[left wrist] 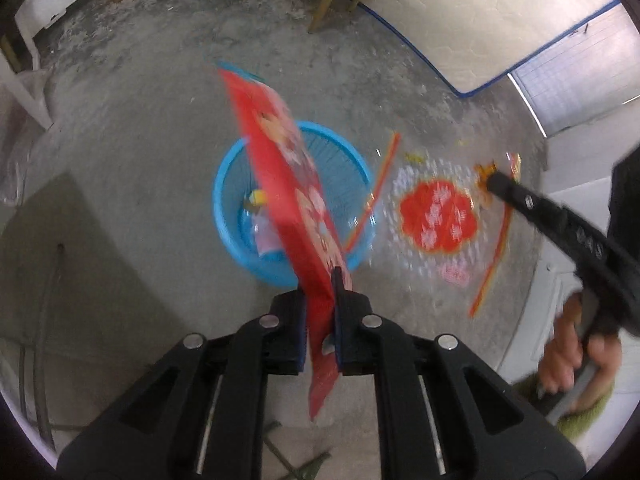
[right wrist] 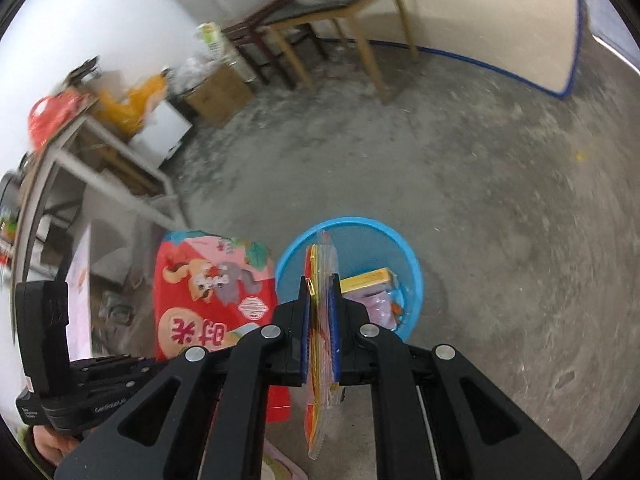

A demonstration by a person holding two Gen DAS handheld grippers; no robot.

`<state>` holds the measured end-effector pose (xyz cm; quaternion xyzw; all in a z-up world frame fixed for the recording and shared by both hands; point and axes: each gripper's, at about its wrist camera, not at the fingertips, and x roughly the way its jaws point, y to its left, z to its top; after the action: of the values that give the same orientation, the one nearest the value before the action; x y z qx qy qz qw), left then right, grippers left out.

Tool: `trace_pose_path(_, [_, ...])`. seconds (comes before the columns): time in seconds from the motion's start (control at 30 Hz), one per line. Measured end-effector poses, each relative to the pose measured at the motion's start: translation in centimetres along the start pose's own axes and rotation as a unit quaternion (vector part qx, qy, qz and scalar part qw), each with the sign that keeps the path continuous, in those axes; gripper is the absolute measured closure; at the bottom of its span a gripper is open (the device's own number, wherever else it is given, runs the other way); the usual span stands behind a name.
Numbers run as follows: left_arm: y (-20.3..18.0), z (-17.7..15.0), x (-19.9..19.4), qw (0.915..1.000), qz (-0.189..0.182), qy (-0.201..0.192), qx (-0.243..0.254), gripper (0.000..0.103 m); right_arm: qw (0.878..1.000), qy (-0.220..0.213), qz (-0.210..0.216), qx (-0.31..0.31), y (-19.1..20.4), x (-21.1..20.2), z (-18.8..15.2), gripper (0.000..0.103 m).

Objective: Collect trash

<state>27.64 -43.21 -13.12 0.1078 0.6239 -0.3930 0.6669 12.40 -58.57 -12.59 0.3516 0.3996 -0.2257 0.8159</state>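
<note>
Two wrappers I've pinched tight, red snack bag [left wrist: 288, 184] in left gripper [left wrist: 322, 304], clear red-and-yellow wrapper [right wrist: 322, 280] in right gripper [right wrist: 320, 304], above the part-filled round blue plastic basket [right wrist: 412, 264]; dropping remains.

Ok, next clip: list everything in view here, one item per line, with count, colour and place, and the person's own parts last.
red snack bag: one, red with cartoon print, clamped in the left gripper, above the basket
clear wrapper: one, clear with red and gold print, clamped in the right gripper beside the basket
basket: one, blue, on the concrete floor, already holding some trash
chairs: at least two, wooden, by the far wall
mattress: one, cream with blue edging, leaning at the wall
cardboard box: one, brown, on the floor by the chairs
left gripper: black, shut on the bag
right gripper: black, shut on the wrapper
hand: one, holding the right gripper's handle
</note>
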Motion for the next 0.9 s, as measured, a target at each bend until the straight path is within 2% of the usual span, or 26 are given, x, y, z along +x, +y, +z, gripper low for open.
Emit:
trace_pose_path(0.03, [0.0, 0.8, 0.8, 0.9999, 0.006, -0.009, -0.007, 0.087, 1.0, 0.001, -0.001, 0.006, -0.4, 0.4, -0.1, 0.094])
trace_pose_path(0.1, [0.3, 1.3, 1.7, 0.9995, 0.016, -0.016, -0.021, 0.06, 1.0, 0.005, -0.009, 0.012, -1.1, 1.7, -0.1, 0.094])
trace_pose_path(0.27, [1.3, 1.3, 2.1, 0.9995, 0.021, -0.016, -0.019, 0.058, 1.0, 0.018, -0.021, 0.011, -1.5, 4.6, -0.2, 0.094])
trace_pose_path(0.4, [2.6, -0.2, -0.1, 0.9992, 0.018, -0.016, -0.033, 0.058, 0.999, 0.028, -0.017, 0.018, -1.5, 6.7, 0.0, 0.094])
trace_pose_path(0.53, [3.2, -2.1, -4.4, 0.9986, 0.001, -0.047, -0.026, 0.058, 0.999, 0.022, -0.004, 0.026, -1.5, 7.9, 0.8, 0.092])
trace_pose_path(0.6, [3.2, -3.9, -7.6, 0.9971, -0.013, -0.073, -0.018, 0.055, 0.999, 0.032, -0.001, 0.04, -2.0, 9.5, 0.9, 0.089])
trace_pose_path(0.63, [3.3, -5.2, -9.6, 0.9958, -0.014, -0.089, -0.015, 0.054, 0.998, 0.051, 0.004, 0.046, -2.5, 10.8, 0.8, 0.086])
trace_pose_path(0.7, [3.4, -7.4, -12.6, 0.9932, -0.007, -0.116, -0.009, 0.051, 0.994, 0.09, 0.003, 0.064, -3.6, 13.3, 0.4, 0.062])
trace_pose_path(0.77, [3.9, -9.9, -15.2, 0.9893, 0.005, -0.145, -0.01, 0.047, 0.991, 0.105, -0.026, 0.077, -4.7, 14.4, -0.3, 0.061])
trace_pose_path(0.9, [6.0, -16.4, -19.7, 0.9787, 0.028, -0.201, -0.031, 0.042, 0.993, 0.09, -0.028, 0.07, -5.3, 13.0, -1.5, 0.061])
